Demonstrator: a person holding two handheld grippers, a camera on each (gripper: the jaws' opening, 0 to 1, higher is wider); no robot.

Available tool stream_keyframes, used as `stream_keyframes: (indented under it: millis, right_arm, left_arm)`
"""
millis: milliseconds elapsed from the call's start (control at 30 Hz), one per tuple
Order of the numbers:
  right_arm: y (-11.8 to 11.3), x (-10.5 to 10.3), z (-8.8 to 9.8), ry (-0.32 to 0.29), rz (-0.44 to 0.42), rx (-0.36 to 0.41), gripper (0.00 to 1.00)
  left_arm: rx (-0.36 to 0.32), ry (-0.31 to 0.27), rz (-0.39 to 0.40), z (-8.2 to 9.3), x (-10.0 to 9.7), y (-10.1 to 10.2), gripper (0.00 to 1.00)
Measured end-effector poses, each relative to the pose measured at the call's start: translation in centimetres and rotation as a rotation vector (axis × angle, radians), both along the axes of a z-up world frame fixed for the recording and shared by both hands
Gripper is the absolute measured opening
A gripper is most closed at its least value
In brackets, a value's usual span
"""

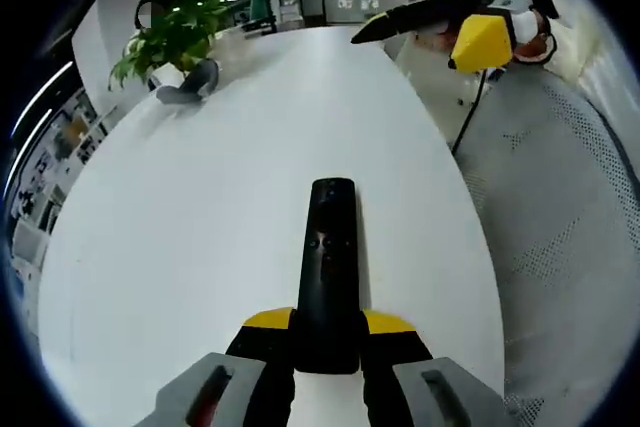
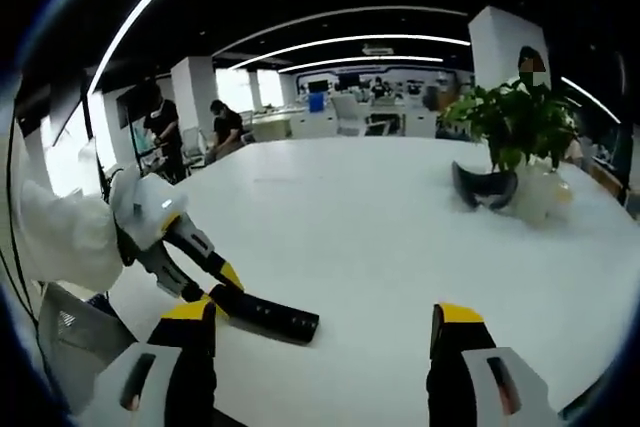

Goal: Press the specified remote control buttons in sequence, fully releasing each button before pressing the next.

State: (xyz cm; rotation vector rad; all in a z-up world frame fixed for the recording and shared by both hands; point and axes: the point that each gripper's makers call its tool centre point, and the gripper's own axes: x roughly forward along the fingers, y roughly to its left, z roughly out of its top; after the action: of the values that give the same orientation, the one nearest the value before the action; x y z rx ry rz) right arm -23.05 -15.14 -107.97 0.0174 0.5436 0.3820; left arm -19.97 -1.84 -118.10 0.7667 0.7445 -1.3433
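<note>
A slim black remote control (image 1: pixel 328 272) points forward over the white table (image 1: pixel 200 217), buttons facing up. My left gripper (image 1: pixel 328 332) is shut on its near end, a yellow-tipped jaw on each side. In the right gripper view the same remote (image 2: pixel 268 316) lies low over the table (image 2: pixel 380 217), held by the left gripper (image 2: pixel 222 287) coming in from the left with a white sleeve (image 2: pixel 60 237) behind it. My right gripper (image 2: pixel 325 332) is open with nothing between its jaws, just right of the remote's tip. It also shows raised at the far right (image 1: pixel 440 27).
A potted plant (image 2: pixel 515 127) (image 1: pixel 175 32) stands at the table's far end beside a dark curved object (image 2: pixel 485 187) (image 1: pixel 190 87). A mesh chair (image 1: pixel 570 207) is past the table's right edge. People (image 2: pixel 160 122) stand at desks in the office behind.
</note>
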Motion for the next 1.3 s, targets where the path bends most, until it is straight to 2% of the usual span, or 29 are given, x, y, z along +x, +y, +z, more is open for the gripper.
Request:
stream_keyframes:
  millis: [767, 1300]
  right_arm:
    - [-0.2, 0.0, -0.8, 0.036, -0.008, -0.008, 0.85]
    - [-0.4, -0.1, -1.3, 0.058, -0.011, -0.029, 0.82]
  left_arm:
    - [0.053, -0.056, 0.002, 0.8, 6.8, 1.2, 0.23]
    - [0.097, -0.093, 0.008, 0.9, 12.8, 2.3, 0.23]
